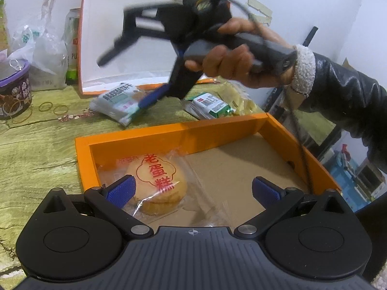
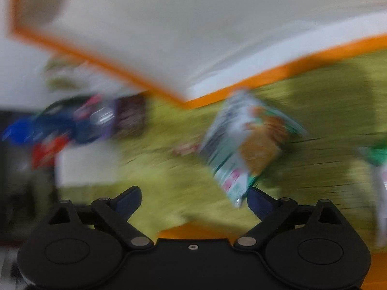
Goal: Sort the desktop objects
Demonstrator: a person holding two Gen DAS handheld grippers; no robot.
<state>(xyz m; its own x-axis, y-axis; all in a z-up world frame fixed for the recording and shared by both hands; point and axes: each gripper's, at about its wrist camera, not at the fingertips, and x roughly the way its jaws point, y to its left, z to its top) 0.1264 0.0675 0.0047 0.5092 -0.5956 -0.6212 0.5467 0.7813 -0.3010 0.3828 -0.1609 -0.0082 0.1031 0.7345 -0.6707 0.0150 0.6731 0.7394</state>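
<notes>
The right tool (image 1: 125, 67) hangs over the green tabletop (image 1: 36, 145) with its two fingers spread wide and nothing between them. One blue finger tip is down close to the white and green biscuit packet (image 1: 116, 104), which lies flat just in front of the tall orange lid (image 1: 83, 48). The right wrist view is very blurry, so the hand looks to be moving fast. That could be a problem: a fast tool might push the slippery packet away or slide off its crinkly edge. It could also bump the lid and tip it. The left tool (image 1: 193, 188) is spread open too, and it holds nothing. It sits low over the orange box (image 1: 169, 130), where a wrapped egg cake (image 1: 157, 183) rests in the left corner. If it drops, it may squash the soft cake. A second green packet (image 1: 210, 106) and a yellow packet (image 1: 239, 99) wait beyond the box.
</notes>
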